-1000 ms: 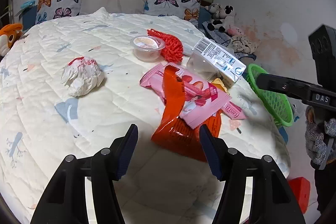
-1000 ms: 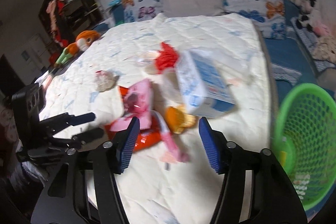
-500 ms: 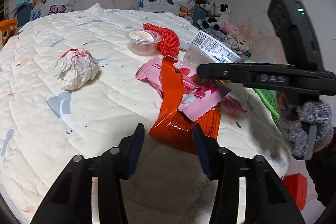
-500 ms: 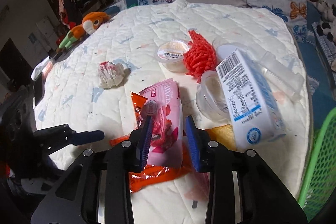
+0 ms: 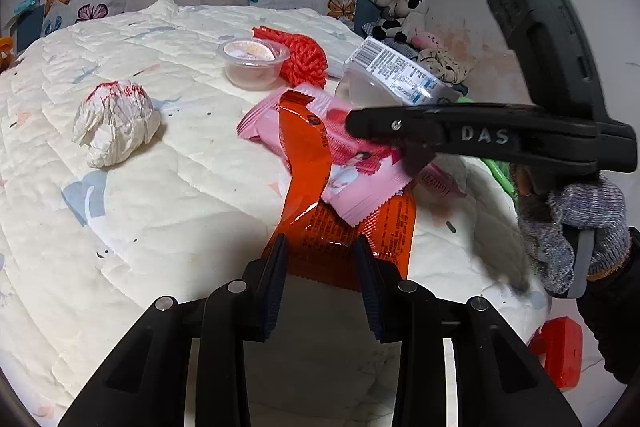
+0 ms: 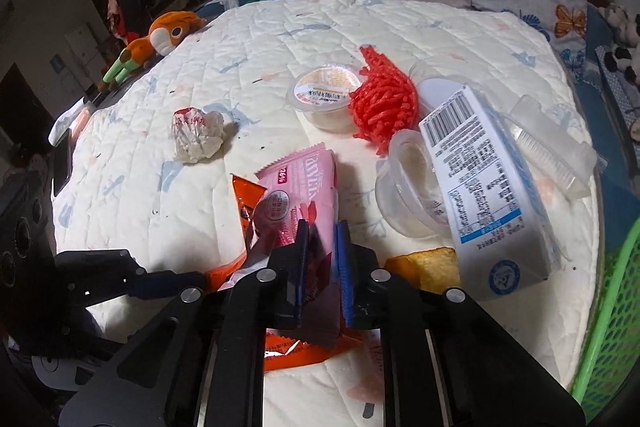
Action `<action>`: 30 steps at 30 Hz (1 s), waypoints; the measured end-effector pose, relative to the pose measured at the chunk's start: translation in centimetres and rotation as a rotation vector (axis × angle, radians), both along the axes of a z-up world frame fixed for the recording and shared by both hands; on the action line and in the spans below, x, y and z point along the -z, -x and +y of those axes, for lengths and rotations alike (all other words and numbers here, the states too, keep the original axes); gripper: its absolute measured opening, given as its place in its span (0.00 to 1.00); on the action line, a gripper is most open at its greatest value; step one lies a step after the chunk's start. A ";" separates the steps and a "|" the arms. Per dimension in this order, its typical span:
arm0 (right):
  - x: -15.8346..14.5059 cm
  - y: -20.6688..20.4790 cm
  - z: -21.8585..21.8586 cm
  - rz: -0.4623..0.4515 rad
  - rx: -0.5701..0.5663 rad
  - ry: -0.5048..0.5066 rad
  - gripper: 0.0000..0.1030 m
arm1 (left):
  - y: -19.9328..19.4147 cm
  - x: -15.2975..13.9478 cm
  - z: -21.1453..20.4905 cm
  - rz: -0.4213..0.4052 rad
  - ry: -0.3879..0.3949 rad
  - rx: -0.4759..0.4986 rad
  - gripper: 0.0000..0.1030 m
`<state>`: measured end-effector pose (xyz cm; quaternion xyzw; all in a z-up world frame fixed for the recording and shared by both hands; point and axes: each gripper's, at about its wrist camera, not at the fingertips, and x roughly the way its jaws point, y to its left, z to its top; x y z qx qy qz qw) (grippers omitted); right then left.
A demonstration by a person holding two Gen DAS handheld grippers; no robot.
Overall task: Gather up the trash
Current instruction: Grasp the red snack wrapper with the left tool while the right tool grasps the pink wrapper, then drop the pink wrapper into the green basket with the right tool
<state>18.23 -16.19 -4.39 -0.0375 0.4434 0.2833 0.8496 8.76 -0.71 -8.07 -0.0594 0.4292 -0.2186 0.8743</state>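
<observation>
From my left wrist camera, my left gripper [image 5: 320,267] sits at 6 o'clock, its jaws closing around the near edge of an orange wrapper [image 5: 344,243] that lies between them; the pads flank it but I cannot tell that they press it yet. A pink wrapper [image 5: 360,167] lies on top of the orange one, toward 12 o'clock from my jaws. My right gripper [image 5: 360,125] reaches in from 3 o'clock, held by a gloved hand [image 5: 576,231], with its tip over the pink wrapper. At 10 o'clock a crumpled paper ball [image 5: 116,123] sits well apart on the quilted bed [image 5: 180,195]. At 12 o'clock are a small plastic cup [image 5: 256,65] and a red mesh net [image 5: 304,61]. From my right wrist camera, my right gripper [image 6: 322,239] is at 6 o'clock, clenched on the pink wrapper [image 6: 304,187], which stands pinched between the pads. A white carton [image 6: 480,187] lies at 2 o'clock beside a clear cup [image 6: 408,195], and a green basket [image 6: 608,327] stands at 4 o'clock, just off the bed's edge. To do this well, I judge each hand should lift its own wrapper straight up, since they overlap and could drag each other. The carton and cup crowd the direct path to the basket, so I should rise first, then swing over them. Open quilt lies toward 9 and 10 o'clock for my left hand.
</observation>
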 end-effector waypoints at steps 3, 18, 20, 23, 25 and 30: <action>-0.9 0.5 -0.3 -0.031 0.010 -0.006 0.10 | -0.1 0.1 -0.2 0.002 -0.011 0.003 0.32; -6.8 2.3 -5.5 -0.142 0.102 -0.097 0.09 | 0.5 -2.5 -1.4 -0.074 -0.013 0.056 0.61; -7.5 2.6 -6.6 -0.155 0.121 -0.107 0.09 | 0.3 -2.8 -2.1 -0.090 -0.045 0.064 0.69; -8.2 3.0 -8.1 -0.168 0.149 -0.118 0.09 | -0.5 -2.9 -3.2 -0.101 -0.079 0.090 0.71; -8.4 3.4 -9.1 -0.176 0.169 -0.120 0.09 | -1.1 -2.9 -3.7 -0.085 -0.079 0.102 0.77; -8.2 4.0 -12.0 -0.180 0.234 -0.110 0.09 | -2.9 -2.4 -4.5 -0.058 -0.071 0.120 0.79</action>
